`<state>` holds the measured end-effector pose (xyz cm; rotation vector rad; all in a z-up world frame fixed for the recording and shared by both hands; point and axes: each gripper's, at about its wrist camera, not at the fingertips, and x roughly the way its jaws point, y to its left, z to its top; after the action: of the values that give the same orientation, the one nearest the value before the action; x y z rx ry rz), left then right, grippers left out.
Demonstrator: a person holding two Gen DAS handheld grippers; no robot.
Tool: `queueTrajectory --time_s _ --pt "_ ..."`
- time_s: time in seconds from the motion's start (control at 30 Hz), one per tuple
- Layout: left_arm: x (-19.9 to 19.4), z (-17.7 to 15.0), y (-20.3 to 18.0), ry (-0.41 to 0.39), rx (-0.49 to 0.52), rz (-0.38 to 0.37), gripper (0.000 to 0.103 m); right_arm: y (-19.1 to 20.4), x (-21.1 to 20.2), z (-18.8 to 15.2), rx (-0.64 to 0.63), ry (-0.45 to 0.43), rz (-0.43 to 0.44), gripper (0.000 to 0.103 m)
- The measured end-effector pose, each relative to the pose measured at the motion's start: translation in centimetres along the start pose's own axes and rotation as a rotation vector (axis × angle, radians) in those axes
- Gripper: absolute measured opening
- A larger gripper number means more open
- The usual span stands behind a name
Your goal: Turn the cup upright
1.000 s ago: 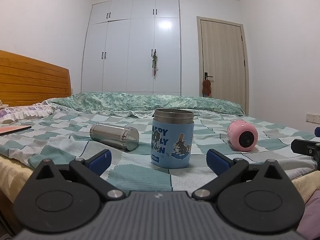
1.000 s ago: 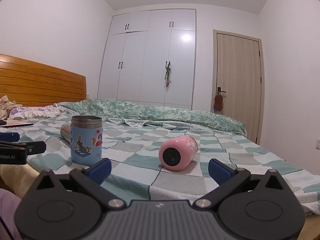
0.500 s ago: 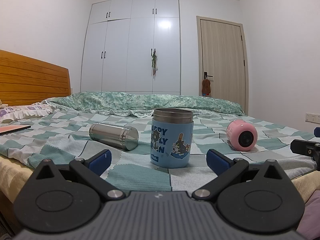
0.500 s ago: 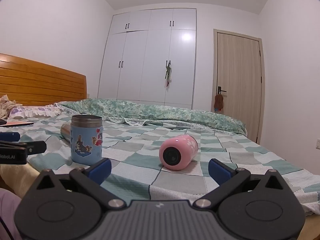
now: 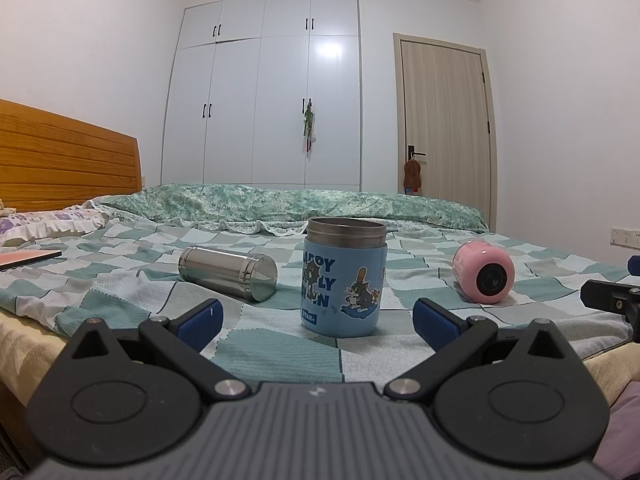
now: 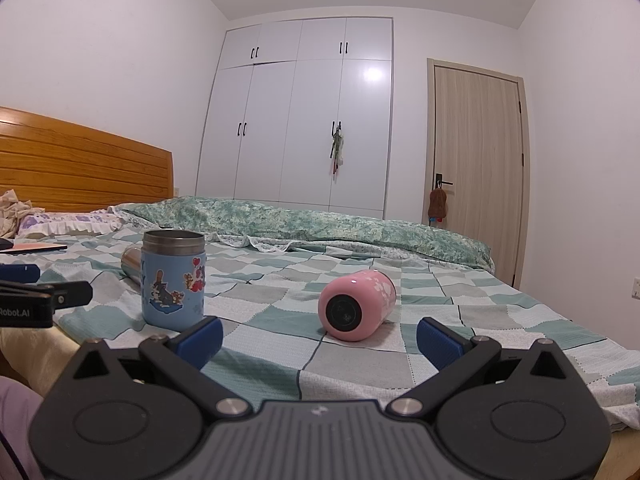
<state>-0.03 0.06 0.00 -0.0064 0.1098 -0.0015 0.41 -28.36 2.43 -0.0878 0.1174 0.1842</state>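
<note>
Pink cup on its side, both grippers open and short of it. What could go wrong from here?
1. The pink cup lies on a soft checked quilt; a push from the right gripper may roll it away.
2. Set upright on that wrinkled quilt, it may tip again.
3. The blue cup stands close before the left gripper; a sideways swing could knock it onto the steel cup lying beside it.

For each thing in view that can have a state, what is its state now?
Blue cartoon-printed steel cup: upright, mouth up.
Pink flowered cup: on its side.
Plain steel cylinder cup: on its side.
Left gripper: open, holding nothing.
Right gripper: open, holding nothing.
White wardrobe doors: shut.
Wooden room door: shut.
</note>
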Motion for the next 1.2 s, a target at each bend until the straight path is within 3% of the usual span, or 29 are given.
queueTrajectory --time_s 1.2 --pt "-0.2 -0.04 -0.27 -0.001 -0.002 0.0 0.103 -0.01 -0.09 0.02 -0.002 0.0 0.0 0.103"
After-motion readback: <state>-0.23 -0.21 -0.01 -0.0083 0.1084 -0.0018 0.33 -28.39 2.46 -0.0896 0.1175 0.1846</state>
